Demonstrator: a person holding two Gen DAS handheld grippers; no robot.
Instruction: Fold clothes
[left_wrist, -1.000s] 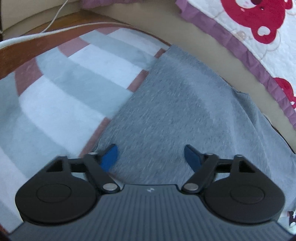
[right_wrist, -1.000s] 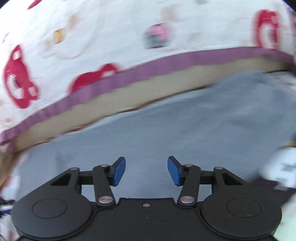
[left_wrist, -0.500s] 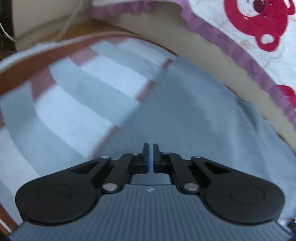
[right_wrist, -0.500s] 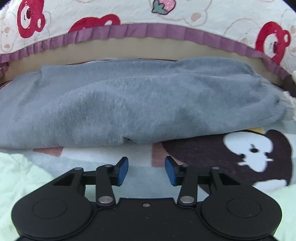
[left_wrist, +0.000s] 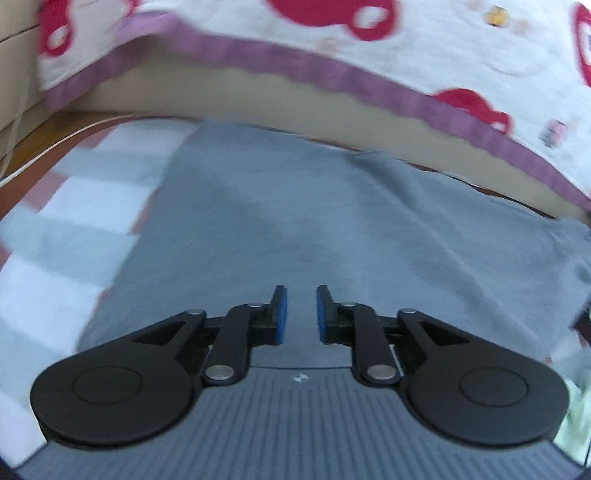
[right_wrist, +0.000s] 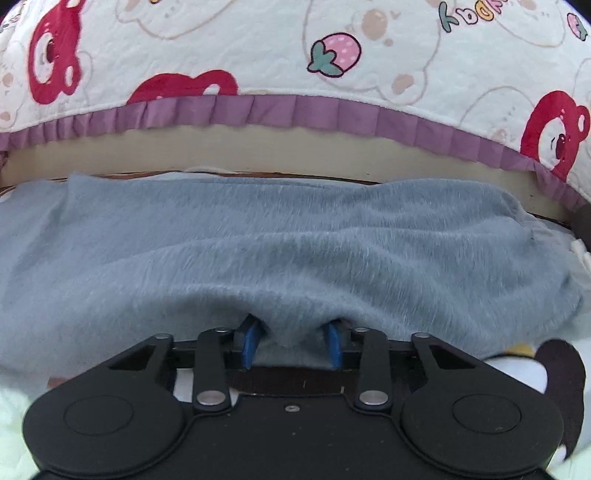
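A grey fleece garment (left_wrist: 314, 221) lies flat on a striped mat, up against the base of a bed. My left gripper (left_wrist: 301, 314) hovers over its near part, open by a narrow gap with nothing between the blue pads. In the right wrist view the same grey garment (right_wrist: 295, 251) is rumpled into low folds. My right gripper (right_wrist: 292, 341) is open at its near edge, and a bulge of that edge sits between the fingers. The blue fingertips (right_wrist: 251, 339) are partly buried under the fabric.
A white quilt with red bears and a purple ruffle (right_wrist: 258, 110) hangs over the beige bed side (right_wrist: 295, 151) just behind the garment. The grey, white and red striped mat (left_wrist: 74, 236) spreads left, with a white cable (left_wrist: 55, 144) on wooden floor. Pale green cloth (right_wrist: 14, 424) lies near left.
My left gripper went from wide open to shut, and now stands slightly open, swung right over the garment. My right gripper moved forward from the mat until the garment's edge lay between its fingers.
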